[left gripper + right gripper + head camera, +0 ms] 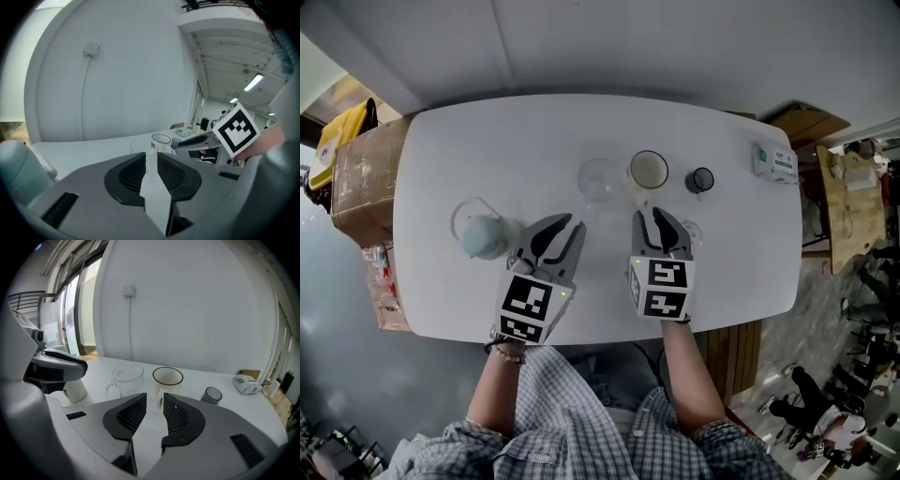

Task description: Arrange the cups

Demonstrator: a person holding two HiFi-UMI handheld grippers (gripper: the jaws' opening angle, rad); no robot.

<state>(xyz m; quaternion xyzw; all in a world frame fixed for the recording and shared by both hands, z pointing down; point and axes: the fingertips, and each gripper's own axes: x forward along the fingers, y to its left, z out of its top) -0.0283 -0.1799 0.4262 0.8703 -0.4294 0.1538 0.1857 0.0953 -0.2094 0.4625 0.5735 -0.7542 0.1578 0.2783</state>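
**Clutter crowding two empty grippers**

Left gripper (565, 228) and right gripper (654, 216) both have their jaws parted, with only bare tabletop between them. The cups stand on the white oval table (487, 141). A clear glass mug (598, 178), a white mug with a dark rim (649, 170) and a small dark tumbler (700, 179) stand in a row just beyond the jaws. A pale blue-grey cup (483, 236) sits just beside the left gripper. A sideways swing there would likely tip it. Reaching for the white mug risks nudging the glass mug beside it. Open room lies at the far left and the rear. The near edge is close behind both grippers, so sliding a cup backward could drop it.
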